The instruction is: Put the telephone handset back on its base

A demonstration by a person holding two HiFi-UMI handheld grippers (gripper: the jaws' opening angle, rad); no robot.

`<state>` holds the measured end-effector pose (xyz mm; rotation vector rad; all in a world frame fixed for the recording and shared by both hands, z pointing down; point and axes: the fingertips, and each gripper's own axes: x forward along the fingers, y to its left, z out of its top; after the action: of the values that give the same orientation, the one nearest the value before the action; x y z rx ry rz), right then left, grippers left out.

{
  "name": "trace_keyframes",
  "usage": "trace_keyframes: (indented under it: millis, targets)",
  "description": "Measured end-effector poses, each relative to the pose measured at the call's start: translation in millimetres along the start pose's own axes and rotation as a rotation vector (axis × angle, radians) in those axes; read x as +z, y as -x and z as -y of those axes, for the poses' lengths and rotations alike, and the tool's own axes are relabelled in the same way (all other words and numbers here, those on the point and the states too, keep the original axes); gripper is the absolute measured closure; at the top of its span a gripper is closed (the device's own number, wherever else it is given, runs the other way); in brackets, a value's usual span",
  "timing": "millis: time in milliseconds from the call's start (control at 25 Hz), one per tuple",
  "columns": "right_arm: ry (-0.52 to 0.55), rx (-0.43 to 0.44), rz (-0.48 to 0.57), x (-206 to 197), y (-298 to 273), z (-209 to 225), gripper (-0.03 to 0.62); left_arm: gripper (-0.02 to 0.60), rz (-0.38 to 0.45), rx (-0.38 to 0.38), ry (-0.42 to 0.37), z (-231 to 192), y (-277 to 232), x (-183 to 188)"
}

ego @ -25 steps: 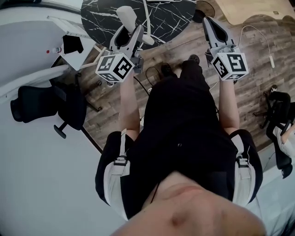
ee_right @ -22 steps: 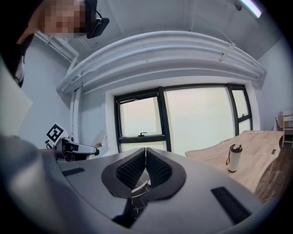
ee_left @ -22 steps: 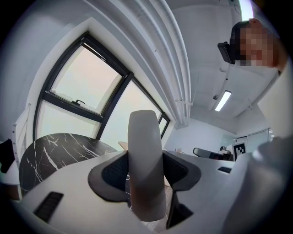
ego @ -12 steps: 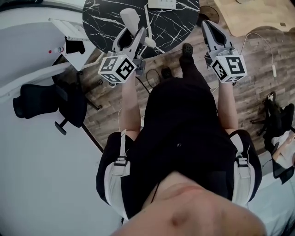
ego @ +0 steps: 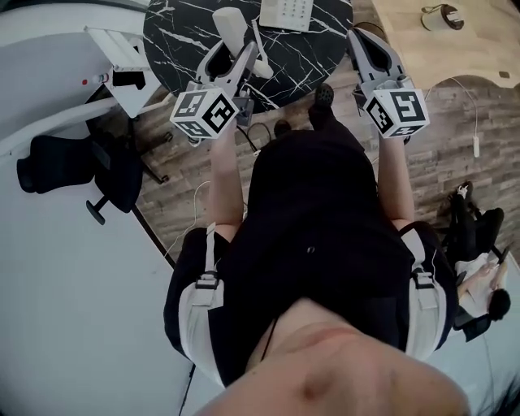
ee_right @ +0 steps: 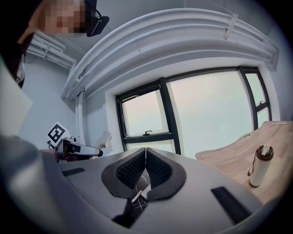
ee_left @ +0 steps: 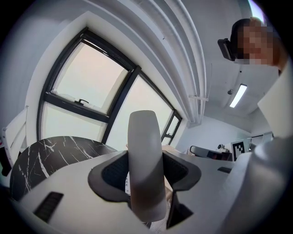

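In the head view my left gripper is shut on the white telephone handset, held over the near edge of the round black marble table. The handset's cord trails across the tabletop. The white telephone base lies on the table at the frame's top, beyond and right of the handset. In the left gripper view the handset stands upright between the pads, tip toward the window. My right gripper hovers at the table's right edge. Its jaws are shut on nothing.
A light wooden table stands at the top right with a bottle on it. A black office chair and a white stand are to the left. Cables lie on the wood floor.
The person has stepped toward the marble table. Both grippers now reach over its near edge, and the telephone base has come into view. The handset stays held.
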<state>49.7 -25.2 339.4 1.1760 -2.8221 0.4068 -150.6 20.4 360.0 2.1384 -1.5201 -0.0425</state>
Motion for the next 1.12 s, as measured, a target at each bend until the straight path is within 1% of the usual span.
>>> trace_keyframes:
  millis: [200,520,680,960,1120]
  targets:
    - [0.011,0.067,-0.037,-5,-21,21,0.563,0.35,-0.013,0.047,-0.002,0,-28,-4]
    - [-0.008,0.159,-0.065,-8,-44,57,0.563,0.35,-0.022,0.145,0.002,-4,-65,-11]
    - [-0.023,0.194,-0.081,-11,-51,72,0.563,0.35,-0.027,0.182,0.008,-4,-79,-14]
    - [-0.044,0.209,-0.099,-11,-59,86,0.563,0.35,-0.066,0.214,-0.004,-6,-95,-13]
    - [-0.05,0.208,-0.116,-16,-65,88,0.563,0.35,-0.097,0.214,-0.014,-15,-104,-15]
